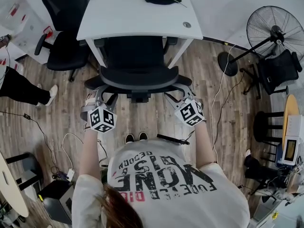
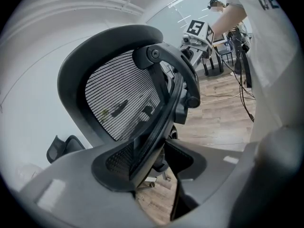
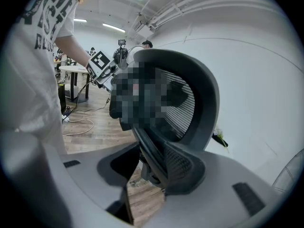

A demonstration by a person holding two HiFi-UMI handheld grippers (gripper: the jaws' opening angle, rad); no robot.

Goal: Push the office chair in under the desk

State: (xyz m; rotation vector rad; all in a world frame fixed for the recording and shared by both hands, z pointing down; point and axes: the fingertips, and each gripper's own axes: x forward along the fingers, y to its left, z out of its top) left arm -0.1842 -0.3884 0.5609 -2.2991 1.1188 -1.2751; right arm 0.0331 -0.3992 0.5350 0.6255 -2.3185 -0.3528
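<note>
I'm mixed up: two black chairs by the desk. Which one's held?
The middle chair: left hand-held gripper and right hand-held gripper clamp its back; the other chair stands untouched.

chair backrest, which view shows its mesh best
The left gripper view: the backrest fills the frame, with the mesh and rim sharp. The right gripper view shows it from the other side, partly blurred over. The head view looks steeply down on it, so the mesh weave cannot be made out.

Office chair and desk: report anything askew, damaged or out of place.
Nothing stands out. The office chair sits upright and centred between the desk legs, its backrest rim between the jaws of the left tool and right tool. Loose cables trail over the floor.
</note>
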